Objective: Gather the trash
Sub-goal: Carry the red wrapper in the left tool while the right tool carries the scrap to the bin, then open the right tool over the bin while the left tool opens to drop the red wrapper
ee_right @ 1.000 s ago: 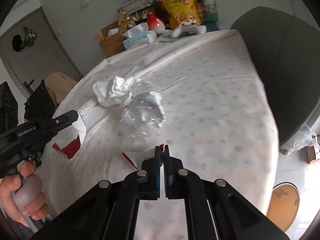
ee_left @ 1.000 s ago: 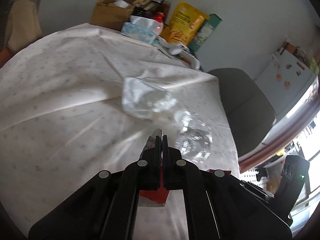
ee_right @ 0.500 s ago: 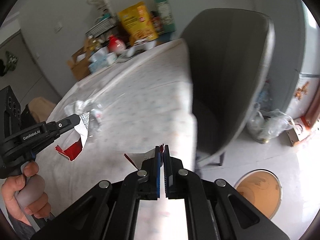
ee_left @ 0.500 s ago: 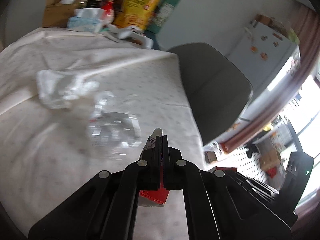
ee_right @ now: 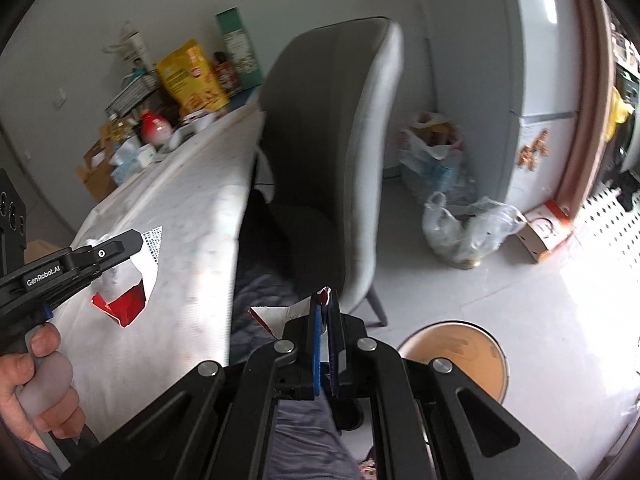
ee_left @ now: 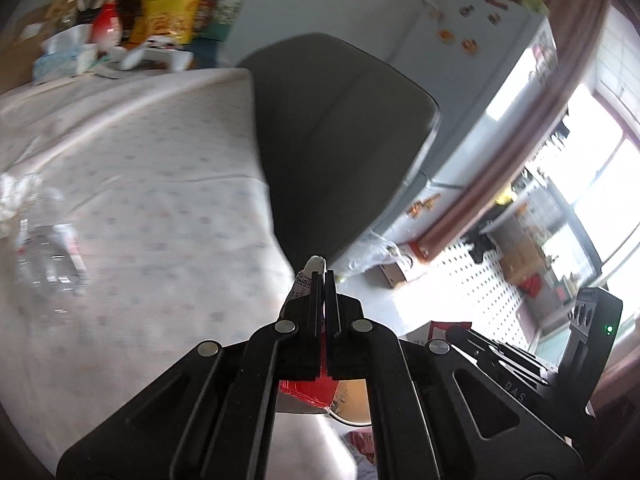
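Note:
My left gripper (ee_left: 323, 277) is shut on a torn red-and-white wrapper (ee_left: 305, 280) and sits past the table's right edge. The right wrist view shows the same gripper (ee_right: 138, 238) from the side, its wrapper (ee_right: 136, 280) hanging over the tablecloth. Also shut, my right gripper (ee_right: 326, 300) pinches a second red-and-white wrapper scrap (ee_right: 280, 314) beside the chair. A round orange bin (ee_right: 456, 356) stands on the floor just right of it. A crushed clear bottle (ee_left: 44, 256) and a crumpled tissue (ee_left: 8, 200) lie on the table at the left.
A grey chair (ee_right: 332, 160) stands against the white-clothed table (ee_right: 192, 240). Boxes, a yellow snack bag (ee_right: 192, 76) and a tissue pack crowd the table's far end. Plastic bags (ee_right: 468, 232) and a carton lie on the floor by the fridge. A hand (ee_right: 36, 380) holds the left gripper's handle.
Both grippers have swung right, from over the bottle and tissue to the table's edge by the chair. The floor and orange bin have come into view. Both stay shut on their wrappers.

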